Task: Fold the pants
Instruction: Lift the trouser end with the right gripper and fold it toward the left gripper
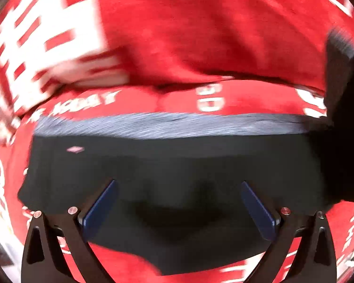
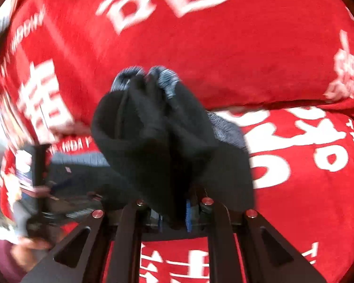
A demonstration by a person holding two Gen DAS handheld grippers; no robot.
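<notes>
pants [image 1: 172, 172]: dark, soft knit cloth with a paler grey ribbed band [image 1: 167, 127] along one edge. In the left wrist view part of them lies flat on the red blanket, spread wide with the band on the far side. In the right wrist view another part is bunched and lifted clear of the blanket.
why lifted: judged from the task, the raised bunch looks like one end being carried over the flat part to make a fold.
right hand-held gripper [image 2: 174, 214]: jaws nearly together, pinching a thick wad of the dark cloth. The blue pads barely show beside it. The cloth bulges up and outward from the jaws, and grey ribbing [image 2: 167, 77] shows at the top of the bunch.
left hand-held gripper [image 1: 177, 202]: jaws spread wide, nothing between the blue pads [image 1: 99, 205]. It points down over the flat part of the pants, and whether the fingertips touch the cloth cannot be told. It seems placed to steady or take the laid part.
cloth handling: limp and heavy-looking, so it will likely sag and crease wherever it is not held.
blanket [image 1: 200, 35]: red, fleecy, printed with large white characters and small lettering. It lies in soft folds under the pants, with a raised ridge behind them.
left edge, right wrist view: the other gripper's black frame and a person's hand [image 2: 28, 247], blurred.
</notes>
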